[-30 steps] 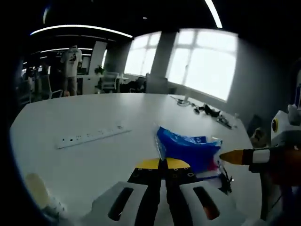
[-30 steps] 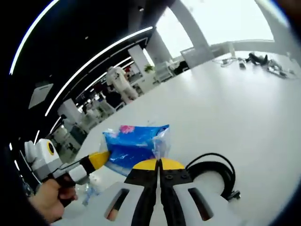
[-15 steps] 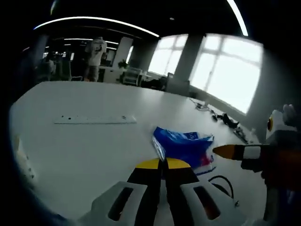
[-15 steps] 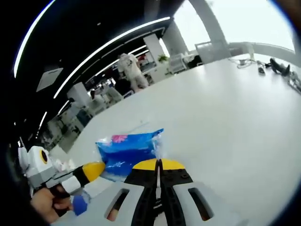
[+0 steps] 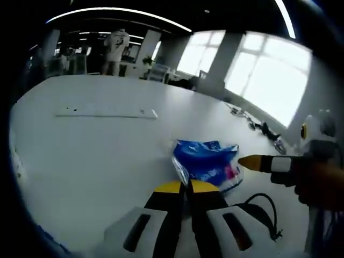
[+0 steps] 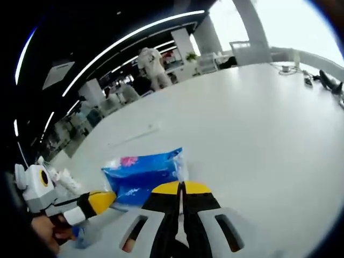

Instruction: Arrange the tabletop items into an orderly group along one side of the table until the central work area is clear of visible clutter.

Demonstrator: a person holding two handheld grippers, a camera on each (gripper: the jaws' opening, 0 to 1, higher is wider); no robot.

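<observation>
The blue plastic packet (image 5: 207, 165) is pinched at its edge by both the closed left claw (image 5: 187, 186) and the closed right claw (image 6: 180, 187), probably so it is carried together across the white table (image 6: 258, 129). A black cable (image 5: 262, 212) lies just beside the left claw.

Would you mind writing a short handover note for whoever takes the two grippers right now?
Left gripper: jaws shut on the near edge of the blue bag.
Right gripper: jaws shut on the same bag's opposite edge.
The bag sits mid-table, held from both sides. A black cable lies coiled beside it; a white power strip lies farther off; small dark items sit near the window edge.
Done: bag gripped.
Left: carry the bag to one side, then group the cable and strip there too.
</observation>
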